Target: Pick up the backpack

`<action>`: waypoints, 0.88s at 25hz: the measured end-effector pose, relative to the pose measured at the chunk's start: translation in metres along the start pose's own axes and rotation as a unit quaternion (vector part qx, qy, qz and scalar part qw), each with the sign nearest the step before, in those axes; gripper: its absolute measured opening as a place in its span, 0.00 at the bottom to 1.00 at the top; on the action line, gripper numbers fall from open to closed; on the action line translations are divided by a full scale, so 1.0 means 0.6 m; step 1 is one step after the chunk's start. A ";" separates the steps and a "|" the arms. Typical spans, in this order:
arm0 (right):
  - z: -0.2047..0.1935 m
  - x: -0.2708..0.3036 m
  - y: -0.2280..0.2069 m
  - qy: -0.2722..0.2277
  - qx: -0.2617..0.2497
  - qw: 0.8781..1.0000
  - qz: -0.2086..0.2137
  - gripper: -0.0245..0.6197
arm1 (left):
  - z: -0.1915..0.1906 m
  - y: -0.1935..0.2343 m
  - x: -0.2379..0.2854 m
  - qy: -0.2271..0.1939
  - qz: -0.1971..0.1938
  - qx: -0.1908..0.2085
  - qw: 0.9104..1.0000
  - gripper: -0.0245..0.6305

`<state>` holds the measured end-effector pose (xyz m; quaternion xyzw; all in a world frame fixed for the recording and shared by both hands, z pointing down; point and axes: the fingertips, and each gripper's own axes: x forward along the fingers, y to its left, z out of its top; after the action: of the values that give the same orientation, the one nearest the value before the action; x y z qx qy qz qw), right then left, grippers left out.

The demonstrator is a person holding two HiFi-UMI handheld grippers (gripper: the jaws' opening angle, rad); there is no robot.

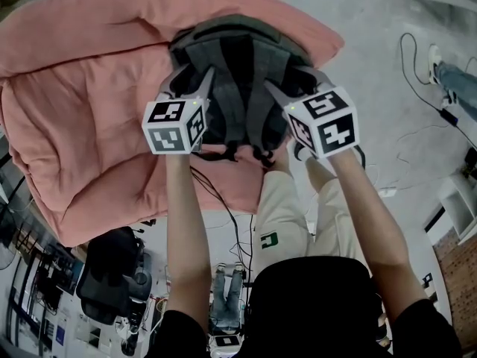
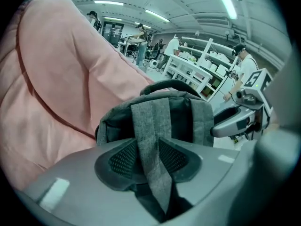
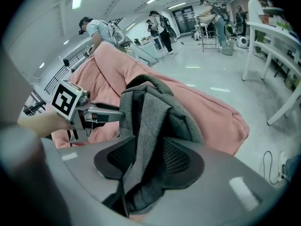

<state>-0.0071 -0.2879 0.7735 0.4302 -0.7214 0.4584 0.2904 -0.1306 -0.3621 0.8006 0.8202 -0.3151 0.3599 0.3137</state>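
A grey backpack (image 1: 238, 58) leans straps-up against a big pink cushion (image 1: 82, 103). My left gripper (image 1: 192, 77) reaches onto its left shoulder strap and my right gripper (image 1: 294, 80) onto the right one. In the left gripper view the grey strap (image 2: 150, 121) runs flat down between the two pads of the left gripper (image 2: 148, 157), its edges meeting them without being crushed. In the right gripper view a folded strap (image 3: 146, 126) hangs loosely in the gap of the right gripper (image 3: 148, 157). Each gripper shows in the other's view: the right gripper (image 2: 235, 121) and the left gripper (image 3: 89, 114).
The cushion lies on a pale floor with black cables (image 1: 223, 207) running under my arms. My own legs and shoes (image 1: 298, 151) are just below the backpack. White shelving (image 2: 188, 74) and several people stand far off; a white table frame (image 3: 282, 79) is at the right.
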 end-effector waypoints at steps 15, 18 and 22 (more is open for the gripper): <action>0.024 -0.023 -0.004 -0.018 0.011 1.000 -0.008 0.15 | 0.017 -0.012 -0.026 -0.013 -0.002 -0.016 1.000 0.19; 0.024 -0.026 -0.001 -0.016 0.009 1.000 -0.008 0.14 | 0.018 -0.017 -0.035 -0.019 -0.002 -0.024 1.000 0.17; 0.025 -0.033 0.006 -0.014 0.011 1.000 -0.012 0.14 | 0.019 -0.027 -0.050 -0.023 -0.005 -0.033 0.999 0.15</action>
<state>-0.0014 -0.2937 0.7495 0.4479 -0.7154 0.4568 0.2811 -0.1301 -0.3519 0.7662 0.8191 -0.3299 0.3291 0.3347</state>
